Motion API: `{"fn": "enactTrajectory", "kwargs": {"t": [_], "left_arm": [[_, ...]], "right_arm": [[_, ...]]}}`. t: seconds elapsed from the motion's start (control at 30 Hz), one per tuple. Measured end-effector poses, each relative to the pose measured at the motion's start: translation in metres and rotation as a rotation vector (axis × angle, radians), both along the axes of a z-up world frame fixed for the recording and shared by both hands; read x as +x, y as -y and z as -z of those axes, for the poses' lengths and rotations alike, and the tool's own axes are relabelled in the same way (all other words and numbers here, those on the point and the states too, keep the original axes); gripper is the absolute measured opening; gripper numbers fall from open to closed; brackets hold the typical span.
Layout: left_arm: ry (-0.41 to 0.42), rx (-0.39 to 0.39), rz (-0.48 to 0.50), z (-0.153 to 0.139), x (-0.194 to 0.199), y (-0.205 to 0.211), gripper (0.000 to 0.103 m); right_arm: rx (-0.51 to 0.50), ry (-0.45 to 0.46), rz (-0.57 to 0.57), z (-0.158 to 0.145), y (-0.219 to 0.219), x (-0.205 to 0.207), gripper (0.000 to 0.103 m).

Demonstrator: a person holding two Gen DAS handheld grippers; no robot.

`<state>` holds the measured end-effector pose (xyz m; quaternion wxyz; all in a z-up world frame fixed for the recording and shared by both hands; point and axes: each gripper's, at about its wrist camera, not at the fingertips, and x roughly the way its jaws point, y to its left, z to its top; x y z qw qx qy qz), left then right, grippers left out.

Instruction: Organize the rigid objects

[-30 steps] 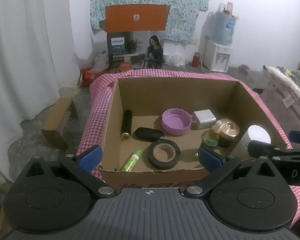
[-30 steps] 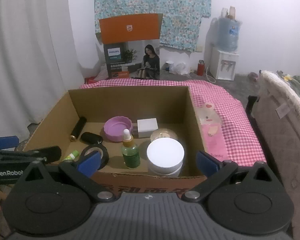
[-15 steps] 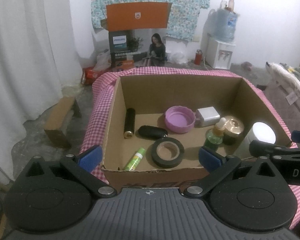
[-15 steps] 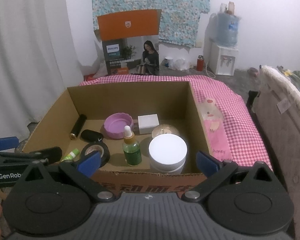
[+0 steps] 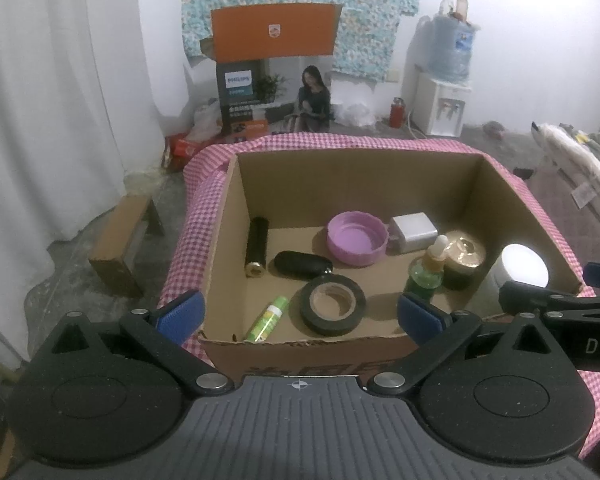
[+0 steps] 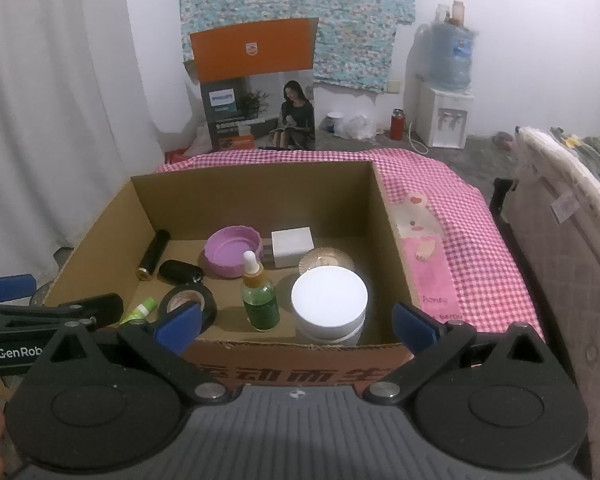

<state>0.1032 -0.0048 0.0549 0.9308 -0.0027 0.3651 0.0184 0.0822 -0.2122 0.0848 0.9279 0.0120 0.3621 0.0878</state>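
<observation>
Eight items inside cardboard box (image 6: 260,200); none outside it. Left gripper (image 5: 300,316), right gripper (image 6: 296,324) wide, empty. Probably near done.

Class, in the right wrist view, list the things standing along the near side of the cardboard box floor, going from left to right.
Green tube → black tape roll → green dropper bottle → white jar.
</observation>
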Motion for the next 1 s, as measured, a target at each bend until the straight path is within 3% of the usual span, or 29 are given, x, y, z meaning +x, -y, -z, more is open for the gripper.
{"fn": "enactTrajectory", "kwargs": {"t": [1.0], "left_arm": [[0.0,0.001,0.0,-0.0008,0.0007,0.0002,0.103]], "right_arm": [[0.009,-0.007,0.01,0.0006,-0.001,-0.0001,0.103]]}}
